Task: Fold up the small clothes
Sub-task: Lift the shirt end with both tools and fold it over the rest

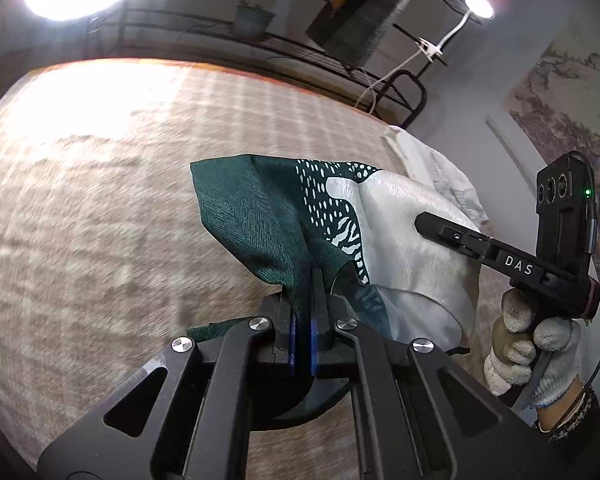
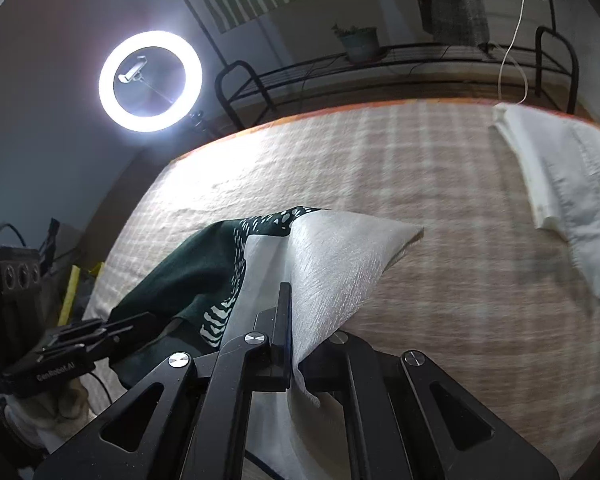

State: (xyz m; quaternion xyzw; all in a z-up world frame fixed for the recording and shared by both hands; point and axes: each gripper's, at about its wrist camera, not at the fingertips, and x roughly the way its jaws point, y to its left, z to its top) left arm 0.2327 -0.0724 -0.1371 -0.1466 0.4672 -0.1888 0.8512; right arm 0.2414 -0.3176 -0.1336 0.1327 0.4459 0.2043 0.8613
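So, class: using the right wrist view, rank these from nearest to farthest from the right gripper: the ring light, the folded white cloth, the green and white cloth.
1. Green and white cloth: pinched in the right gripper itself.
2. Folded white cloth: lying on the bed, far right.
3. Ring light: beyond the bed's far edge, upper left.

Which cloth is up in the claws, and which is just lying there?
The green-and-white cloth is lifted, pinched by the left claw and right claw. The plain white cloth lies untouched near the far table edge.
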